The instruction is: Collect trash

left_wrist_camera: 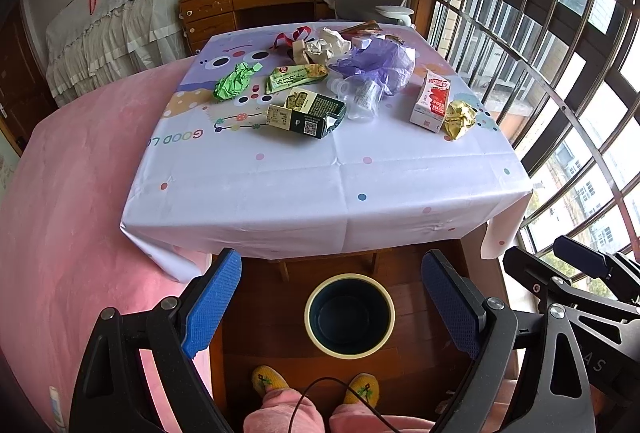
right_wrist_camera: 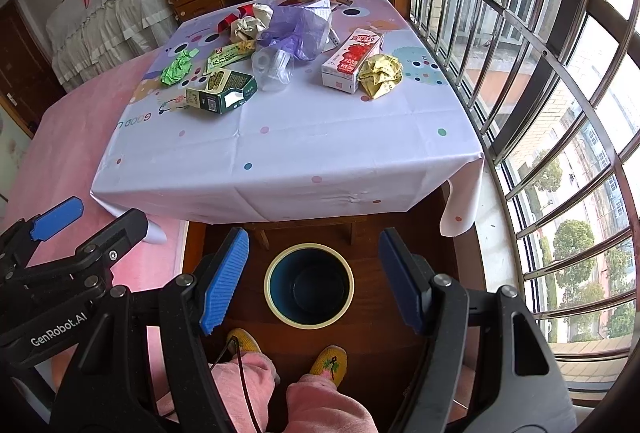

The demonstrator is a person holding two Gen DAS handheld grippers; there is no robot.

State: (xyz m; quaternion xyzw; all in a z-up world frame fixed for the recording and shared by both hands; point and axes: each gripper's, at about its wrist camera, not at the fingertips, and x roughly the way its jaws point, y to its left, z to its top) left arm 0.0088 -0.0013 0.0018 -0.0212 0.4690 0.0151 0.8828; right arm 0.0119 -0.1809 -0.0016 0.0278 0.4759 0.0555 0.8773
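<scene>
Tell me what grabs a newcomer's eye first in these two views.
The heap of trash at the table's far end: a purple plastic bag, a green crumpled wrapper, a dark green box and a red-and-white carton. Then the round bin on the wooden floor just below the table's near edge, empty as far as can be seen. Both hand-held grippers, left and right, hang open above it, holding nothing.

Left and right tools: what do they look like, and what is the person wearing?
Both the left tool and the right tool have black frames with silver screws and ribbed blue finger pads. The left one reads "GenRobot.AI" in the right wrist view. A dark cable hangs below. The person wears pink trousers and yellow embroidered slippers.
</scene>
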